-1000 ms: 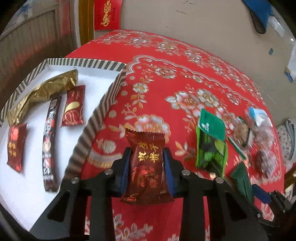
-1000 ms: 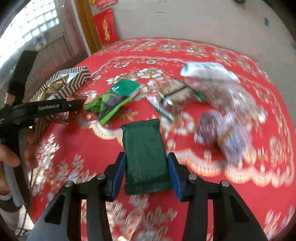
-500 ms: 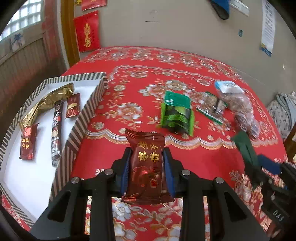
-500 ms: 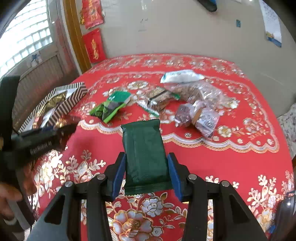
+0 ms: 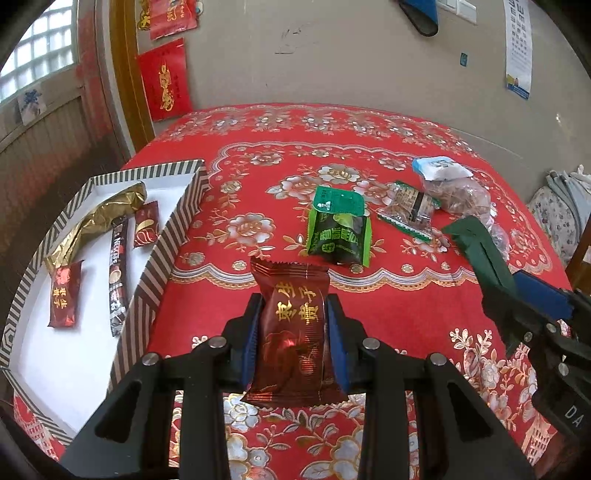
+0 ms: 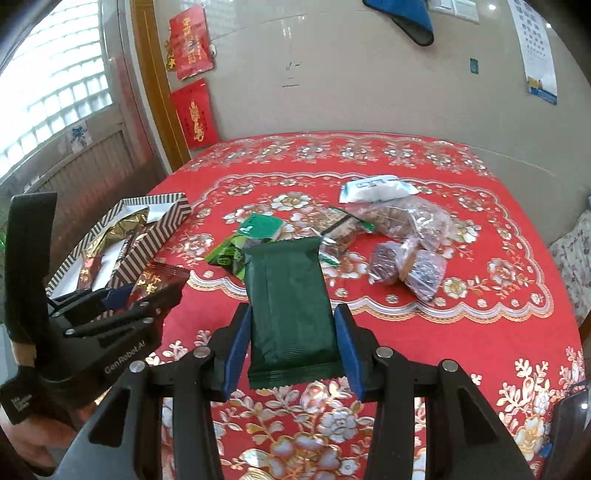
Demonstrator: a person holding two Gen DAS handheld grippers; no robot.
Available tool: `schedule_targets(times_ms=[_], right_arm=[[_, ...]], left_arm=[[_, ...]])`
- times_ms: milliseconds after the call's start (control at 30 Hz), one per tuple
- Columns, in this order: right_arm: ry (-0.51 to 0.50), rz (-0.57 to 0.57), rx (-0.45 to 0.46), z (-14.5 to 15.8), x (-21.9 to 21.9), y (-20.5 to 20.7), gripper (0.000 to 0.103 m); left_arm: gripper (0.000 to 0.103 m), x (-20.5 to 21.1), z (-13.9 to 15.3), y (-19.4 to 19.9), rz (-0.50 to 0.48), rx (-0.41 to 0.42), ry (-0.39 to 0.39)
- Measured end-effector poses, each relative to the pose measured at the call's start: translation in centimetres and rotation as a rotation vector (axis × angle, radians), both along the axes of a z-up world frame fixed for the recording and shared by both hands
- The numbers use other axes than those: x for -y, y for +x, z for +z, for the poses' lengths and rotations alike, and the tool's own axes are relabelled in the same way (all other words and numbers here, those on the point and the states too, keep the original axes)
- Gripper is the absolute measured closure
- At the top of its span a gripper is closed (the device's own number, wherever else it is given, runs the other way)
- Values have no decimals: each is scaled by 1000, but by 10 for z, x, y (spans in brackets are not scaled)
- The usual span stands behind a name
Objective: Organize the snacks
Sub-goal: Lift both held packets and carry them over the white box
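Lifted up off the desk (image 5: 369, 147) now, away from the snack pile. Left tool (image 5: 293, 347) pinching red candy (image 5: 291, 332), right tool (image 6: 291, 343) pinching green packet (image 6: 290, 306), near striped box (image 5: 162, 243). Ready for dropping in.

A: List the background items ahead of the hand-held gripper.
B: Red floral tablecloth (image 5: 369, 295) covering the worktop. Beyond it, a beige wall (image 6: 351, 92).

A: Wall fixtures?
B: Two red paper hangings with gold characters (image 6: 194, 112) ahead and left, beside a wooden door frame (image 6: 155, 92). A blue cloth item (image 6: 410, 16) hangs at upper centre. A printed chart (image 5: 517, 44) sits upper right.

A: Far left?
B: A glass-block window (image 6: 55, 85) above wood panelling (image 5: 44, 147).
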State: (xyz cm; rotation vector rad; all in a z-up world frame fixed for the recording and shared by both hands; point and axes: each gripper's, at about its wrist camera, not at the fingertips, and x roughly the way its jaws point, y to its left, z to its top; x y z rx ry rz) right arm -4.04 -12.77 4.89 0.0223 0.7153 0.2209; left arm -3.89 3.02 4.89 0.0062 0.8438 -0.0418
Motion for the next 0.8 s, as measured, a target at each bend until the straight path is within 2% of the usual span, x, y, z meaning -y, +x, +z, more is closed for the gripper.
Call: schedule_targets(times_ms=[800], right_arm=[[-24,125,19,19,-81,19,58]], left_arm=[[68,-60,25,-9,79,52,-10]])
